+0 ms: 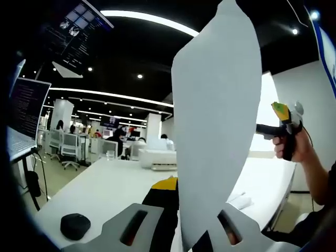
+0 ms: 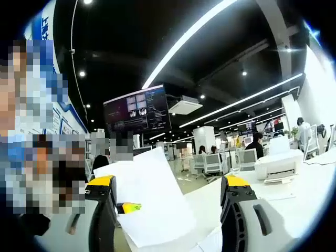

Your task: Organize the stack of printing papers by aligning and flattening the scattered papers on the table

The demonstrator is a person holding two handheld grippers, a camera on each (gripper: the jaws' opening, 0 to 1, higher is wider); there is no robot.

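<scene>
In the left gripper view a single sheet of paper (image 1: pixel 215 121) is seen standing upright, rising from between the jaws of the left gripper (image 1: pixel 184 231) at six o'clock and running toward twelve o'clock, so its long axis lies along the gripper's own forward line. The sheet appears pinched at its lower edge between jaws drawn close together, though the contact itself is partly hidden. Beyond it the white table (image 1: pixel 105 184) stretches away, with a dark computer mouse (image 1: pixel 75 226) at seven o'clock and a white printer (image 1: pixel 157 157) near the centre. At three o'clock the right gripper (image 1: pixel 286 118) is seen held in a hand (image 1: pixel 294 144), well apart from the sheet.

In the right gripper view the jaws of the right gripper (image 2: pixel 168 210) stand wide apart, and nothing is gripped between them. Loose sheets (image 2: pixel 152 205) lie straight ahead, in the gap between the jaws toward six o'clock.

It is judged that the coming move turns on the raised sheet being lowered flat onto those loose sheets, with the left gripper being the nearer one to it.
</scene>
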